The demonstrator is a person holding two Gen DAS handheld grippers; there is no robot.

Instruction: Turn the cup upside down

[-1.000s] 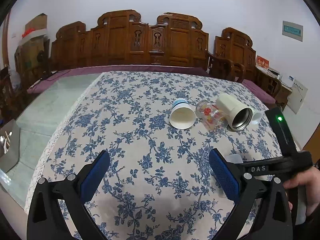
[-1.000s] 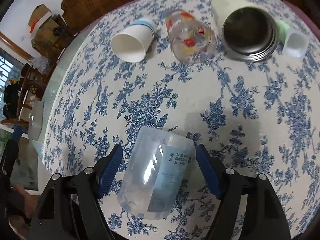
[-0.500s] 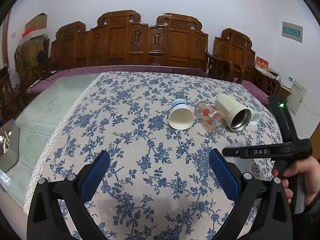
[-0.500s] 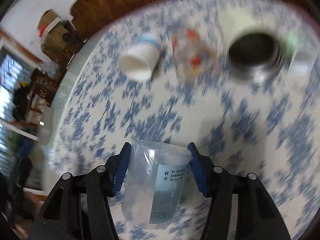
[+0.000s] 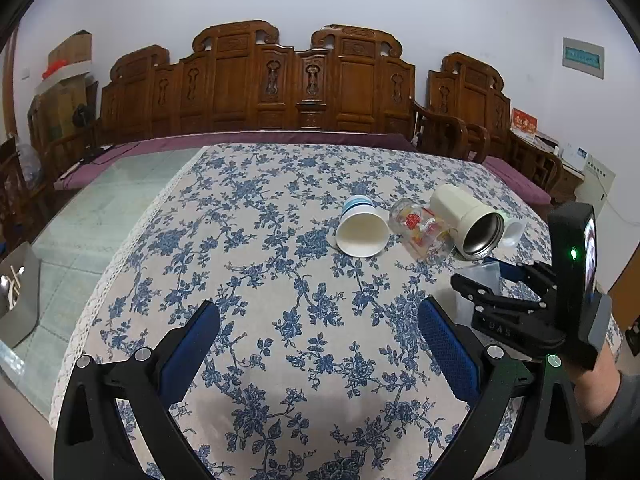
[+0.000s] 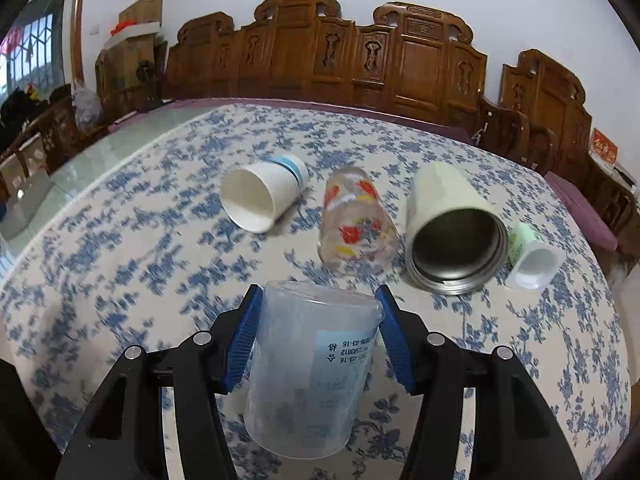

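Observation:
My right gripper (image 6: 318, 336) is shut on a clear plastic cup (image 6: 308, 368) with a printed label, held off the flowered tablecloth (image 6: 120, 264) with its base pointing forward. In the left wrist view the same cup (image 5: 478, 280) shows at the right, partly hidden by the right gripper (image 5: 500, 280). My left gripper (image 5: 320, 344) is open and empty, low over the near part of the tablecloth (image 5: 256, 264).
Four cups lie on their sides in a row beyond: a white paper cup (image 6: 262, 196), a patterned glass (image 6: 356, 222), a cream steel-lined flask (image 6: 452, 232) and a small green-and-white cup (image 6: 530, 254). Carved wooden chairs (image 5: 304, 84) stand behind the table.
My right gripper closed on the clear cup, lifted it off the cloth and tilted up from looking down to looking level. My left gripper stayed put and open.

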